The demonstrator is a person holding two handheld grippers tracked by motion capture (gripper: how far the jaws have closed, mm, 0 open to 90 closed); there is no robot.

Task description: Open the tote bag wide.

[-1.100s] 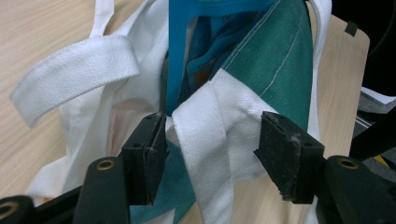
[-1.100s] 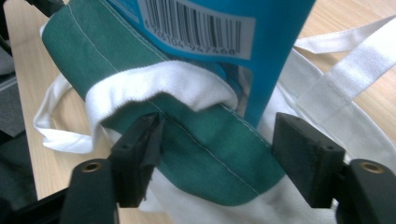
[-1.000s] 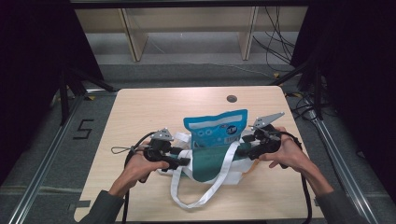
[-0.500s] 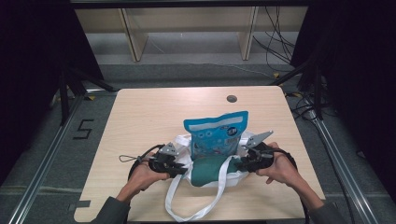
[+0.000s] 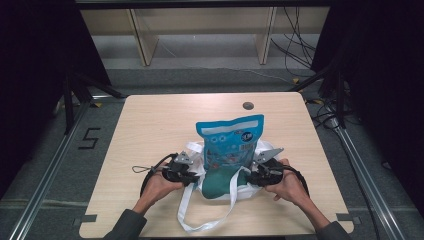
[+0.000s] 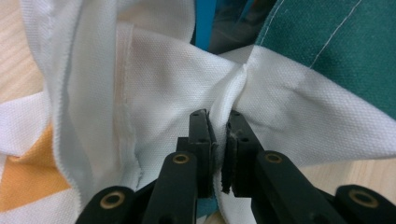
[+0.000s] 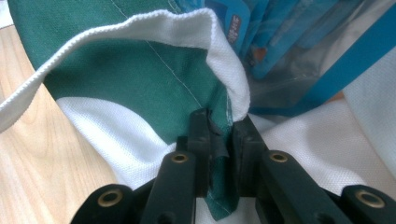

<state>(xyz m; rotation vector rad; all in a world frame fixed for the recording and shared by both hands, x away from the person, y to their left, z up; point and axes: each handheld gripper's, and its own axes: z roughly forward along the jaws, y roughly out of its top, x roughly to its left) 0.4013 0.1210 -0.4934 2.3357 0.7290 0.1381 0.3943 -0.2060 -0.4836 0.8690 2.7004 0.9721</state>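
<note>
tote bag (image 5: 220, 184), white and green canvas, sits near the desk's (image 5: 150, 125) front edge, about midway between left and right. blue snack pouch (image 5: 229, 141) stands upright in its mouth, top half well above the rim. white handle strap (image 5: 202, 220) trails toward the front edge.

left gripper (image 6: 219, 135): jaws closed on a pinch of white fabric at the bag's left rim. right gripper (image 7: 219, 130): jaws closed on the green-and-white hem at the right rim.

likely step: working the bag up around the pouch. judgement: raise both sides evenly and keep the mouth spread, or the pouch may tip. both pinches look shallow, near the hem; a hard tug could slip the cloth.
</note>
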